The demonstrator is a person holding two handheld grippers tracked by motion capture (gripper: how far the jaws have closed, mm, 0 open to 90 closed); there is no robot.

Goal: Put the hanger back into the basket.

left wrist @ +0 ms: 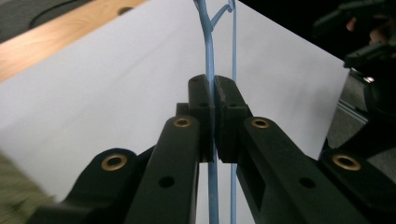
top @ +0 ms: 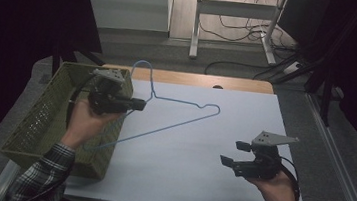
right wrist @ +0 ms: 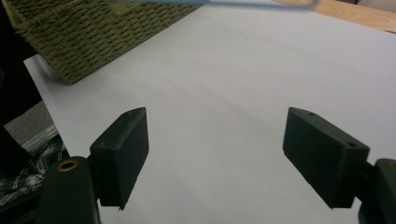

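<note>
Two tongs: both were in play, one working and one waiting.
Left tongs point(top: 138, 104): clenched on the blue wire hanger point(top: 175, 115), jaws pinching one wire flat between them, as the left gripper view showed.
Hanger's place: it hung from the left tongs above the bench point(top: 201, 148), its hook rising beyond them and its long bar running back past them toward the person; a grip near the neck probably kept the frame from swinging.
Right tongs point(top: 233, 154): released, jaws wide apart with nothing between them, hovering over bare bench well apart from the hanger; likely kept clear to steady or receive it.
Woven basket point(top: 38, 121): just beside and below the left tongs, its near wall under the hanger's low end.
Basket contents: nothing could be made out inside; the interior was dim.
</note>
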